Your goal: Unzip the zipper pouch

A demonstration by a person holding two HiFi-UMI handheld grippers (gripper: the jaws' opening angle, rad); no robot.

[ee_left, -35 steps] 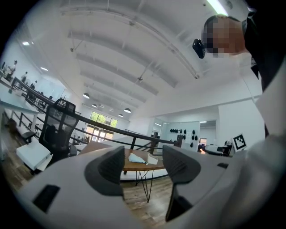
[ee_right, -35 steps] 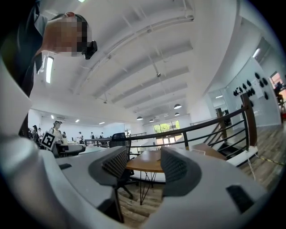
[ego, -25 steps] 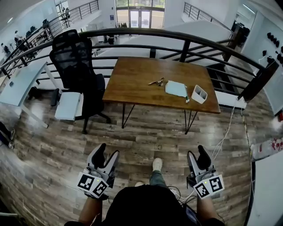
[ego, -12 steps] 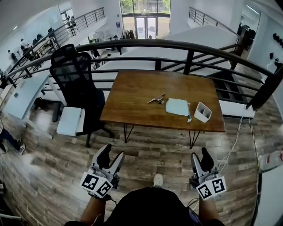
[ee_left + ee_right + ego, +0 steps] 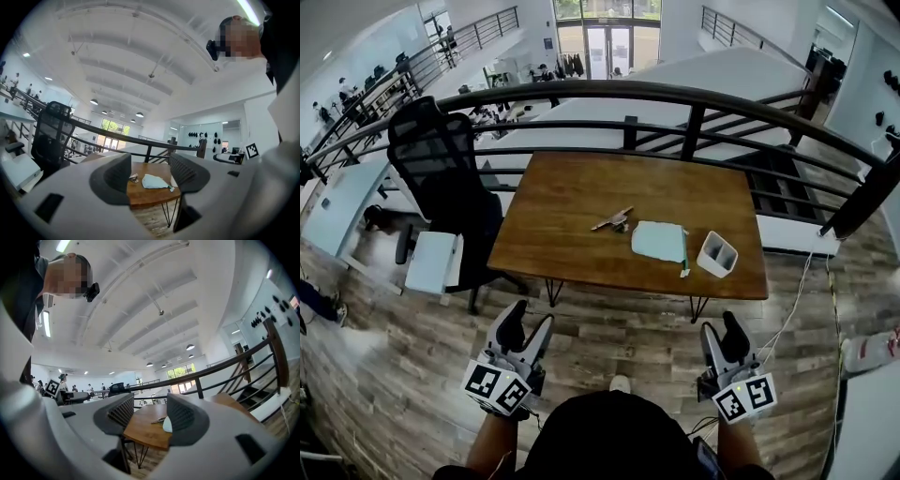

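My left gripper (image 5: 527,323) and right gripper (image 5: 722,330) hang low in front of me, jaws apart and nothing between them; there is nothing to grasp yet, since I stand on the floor well apart from the table (image 5: 572,202); the zipper pouch (image 5: 658,241) lies flat toward the table's near right, beside a white container (image 5: 716,254); its zip is too far off to read; I expect one gripper must pin the pouch while the other pulls.

The left gripper (image 5: 151,174) is shown with its jaws apart and nothing between them. Beyond the gap, a pale green zipper pouch (image 5: 153,181) is seen lying flat on a wooden table (image 5: 140,199) (a small item (image 5: 133,177) lies just beside it).
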